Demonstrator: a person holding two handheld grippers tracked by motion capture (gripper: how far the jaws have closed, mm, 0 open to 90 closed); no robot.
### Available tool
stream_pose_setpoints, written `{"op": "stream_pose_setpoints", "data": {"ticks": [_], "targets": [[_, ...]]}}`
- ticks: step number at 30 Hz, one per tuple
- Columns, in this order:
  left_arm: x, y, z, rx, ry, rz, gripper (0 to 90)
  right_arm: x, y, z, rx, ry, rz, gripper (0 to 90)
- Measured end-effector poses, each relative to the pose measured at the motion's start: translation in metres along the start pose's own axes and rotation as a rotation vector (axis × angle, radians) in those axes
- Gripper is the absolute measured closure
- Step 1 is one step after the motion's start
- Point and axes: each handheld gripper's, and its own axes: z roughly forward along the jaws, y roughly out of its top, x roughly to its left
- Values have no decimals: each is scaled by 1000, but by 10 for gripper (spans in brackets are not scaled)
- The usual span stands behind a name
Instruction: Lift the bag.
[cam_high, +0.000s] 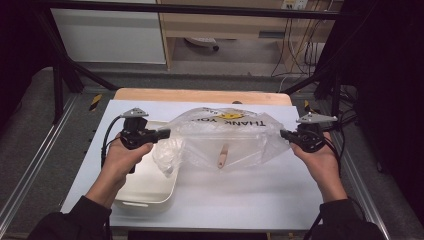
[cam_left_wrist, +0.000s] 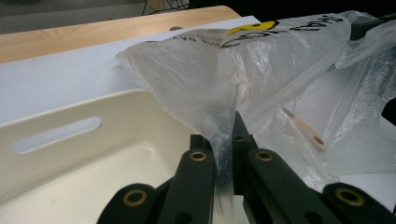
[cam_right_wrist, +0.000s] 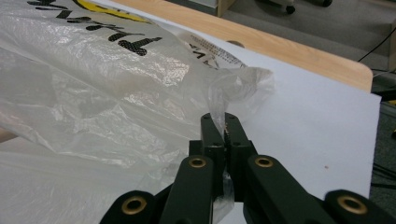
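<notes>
A clear plastic bag (cam_high: 225, 137) with black "THANK YOU" print and a yellow mark hangs stretched between my two grippers over the white table sheet. A small tan wooden spoon (cam_high: 222, 156) lies inside it. My left gripper (cam_high: 166, 133) is shut on the bag's left edge, above the cream tray (cam_high: 150, 192); the film (cam_left_wrist: 205, 84) is pinched between its jaws (cam_left_wrist: 223, 140). My right gripper (cam_high: 283, 134) is shut on the bag's right edge (cam_right_wrist: 243, 81), the film bunched between its jaws (cam_right_wrist: 224, 122).
The cream tray (cam_left_wrist: 70, 158) with a handle slot sits at the table's front left. A wooden tabletop edge (cam_high: 200, 95) runs behind the white sheet (cam_high: 250, 190). A black frame and cables stand at the back and sides.
</notes>
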Motion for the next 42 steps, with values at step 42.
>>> {"op": "stream_pose_setpoints", "data": {"ticks": [42], "targets": [[-55,-105,-16,41,-81,26,889,30,-125,8,192,57,31,900]]}}
